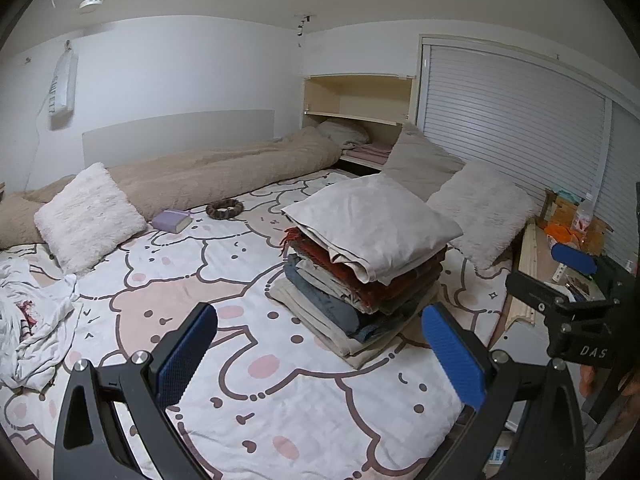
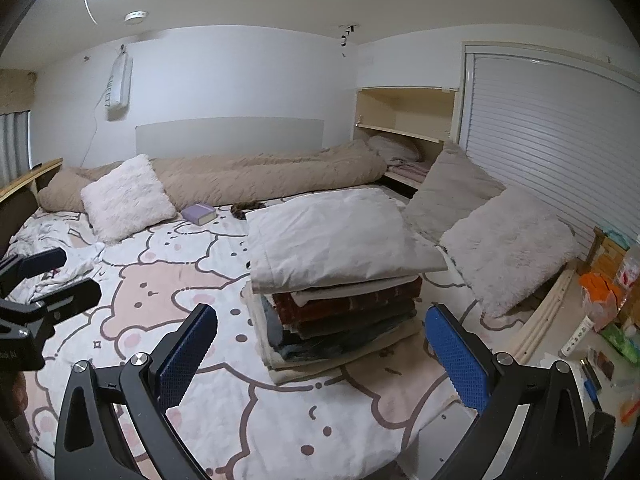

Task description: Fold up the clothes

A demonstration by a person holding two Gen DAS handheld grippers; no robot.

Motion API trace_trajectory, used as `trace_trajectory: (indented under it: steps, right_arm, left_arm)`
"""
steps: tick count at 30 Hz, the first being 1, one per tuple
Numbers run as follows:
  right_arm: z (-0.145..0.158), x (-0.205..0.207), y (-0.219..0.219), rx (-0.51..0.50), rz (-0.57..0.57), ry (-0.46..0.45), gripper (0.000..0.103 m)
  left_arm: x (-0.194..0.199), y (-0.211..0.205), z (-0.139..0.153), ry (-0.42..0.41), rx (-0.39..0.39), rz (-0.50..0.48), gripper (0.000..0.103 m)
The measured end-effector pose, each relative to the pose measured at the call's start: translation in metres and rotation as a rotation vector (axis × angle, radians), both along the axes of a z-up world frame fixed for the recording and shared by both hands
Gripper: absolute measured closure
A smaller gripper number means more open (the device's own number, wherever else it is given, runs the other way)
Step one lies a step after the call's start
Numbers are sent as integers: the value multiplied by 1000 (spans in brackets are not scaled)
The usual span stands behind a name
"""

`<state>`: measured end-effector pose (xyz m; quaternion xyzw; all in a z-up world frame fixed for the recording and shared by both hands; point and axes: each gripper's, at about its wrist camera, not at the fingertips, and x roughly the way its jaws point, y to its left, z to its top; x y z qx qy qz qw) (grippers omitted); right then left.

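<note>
A stack of folded clothes [image 1: 360, 280] stands on the bed, topped by a folded white piece [image 1: 372, 220]; it also shows in the right wrist view [image 2: 340, 312]. A crumpled white garment [image 1: 32, 328] lies at the bed's left edge, and shows small in the right wrist view [image 2: 76, 264]. My left gripper [image 1: 320, 356] is open and empty, held above the sheet in front of the stack. My right gripper [image 2: 320, 356] is open and empty, just in front of the stack. Each gripper shows at the edge of the other's view.
The bed has a bear-print sheet [image 1: 240, 360]. A rolled beige duvet [image 1: 224, 168] lies along the far wall. Fluffy pillows [image 1: 88, 216] [image 1: 484, 208], a purple book [image 1: 176, 220] and a dark ring-shaped item [image 1: 224, 209] lie around. A cluttered side shelf [image 2: 600, 320] is at the right.
</note>
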<state>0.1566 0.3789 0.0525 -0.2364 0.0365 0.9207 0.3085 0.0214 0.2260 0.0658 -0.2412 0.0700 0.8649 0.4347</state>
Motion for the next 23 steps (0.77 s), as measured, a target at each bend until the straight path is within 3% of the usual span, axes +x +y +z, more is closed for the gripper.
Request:
trace_trajectory:
  steps: [23]
  right_arm:
    - [-4, -10, -18, 5, 48, -28, 0]
  left_arm:
    - [0, -21, -8, -2, -2, 40, 0]
